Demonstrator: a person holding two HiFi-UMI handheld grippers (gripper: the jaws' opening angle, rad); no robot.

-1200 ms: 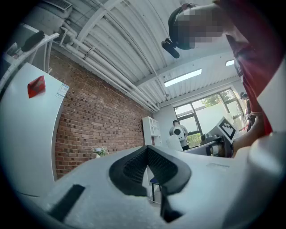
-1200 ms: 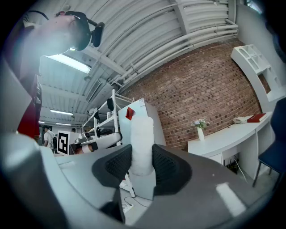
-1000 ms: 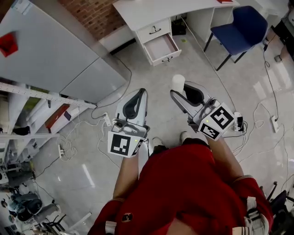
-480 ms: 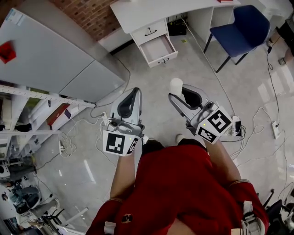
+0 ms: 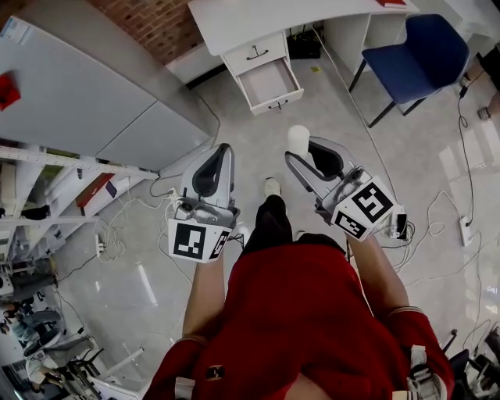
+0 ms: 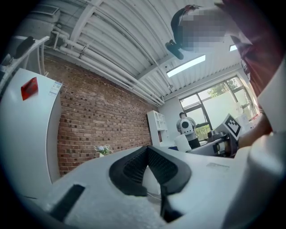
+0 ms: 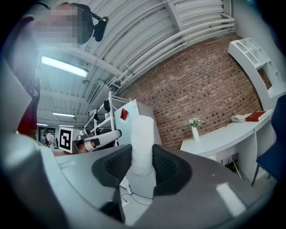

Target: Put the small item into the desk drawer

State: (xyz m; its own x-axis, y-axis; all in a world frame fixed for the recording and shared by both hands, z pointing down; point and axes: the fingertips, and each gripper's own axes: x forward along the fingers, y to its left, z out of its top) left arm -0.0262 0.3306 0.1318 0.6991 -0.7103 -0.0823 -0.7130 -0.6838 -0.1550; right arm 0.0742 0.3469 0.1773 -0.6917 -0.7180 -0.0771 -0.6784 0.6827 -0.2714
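My right gripper (image 5: 306, 154) is shut on the small item (image 5: 298, 141), a white cylinder that stands upright between its black pads (image 7: 166, 166). In the right gripper view the small item (image 7: 142, 143) sticks up above the right gripper (image 7: 143, 157). The white desk (image 5: 258, 19) stands ahead by the brick wall, and its lower drawer (image 5: 269, 82) is pulled open and looks empty. The drawer lies well ahead of both grippers. My left gripper (image 5: 211, 170) is held level beside the right one, jaws together with nothing in them, as the left gripper (image 6: 147, 154) also shows in its own view.
A blue chair (image 5: 422, 51) stands right of the desk. A grey cabinet (image 5: 94, 101) and shelving (image 5: 70, 195) line the left side. Cables and power strips (image 5: 461, 207) trail over the shiny floor. The person's leg and shoe (image 5: 271, 187) step forward between the grippers.
The person has stepped forward, one leg now showing between the grippers. Both grippers have drifted slightly left in the head view. The right gripper's hold on the white item is unchanged.
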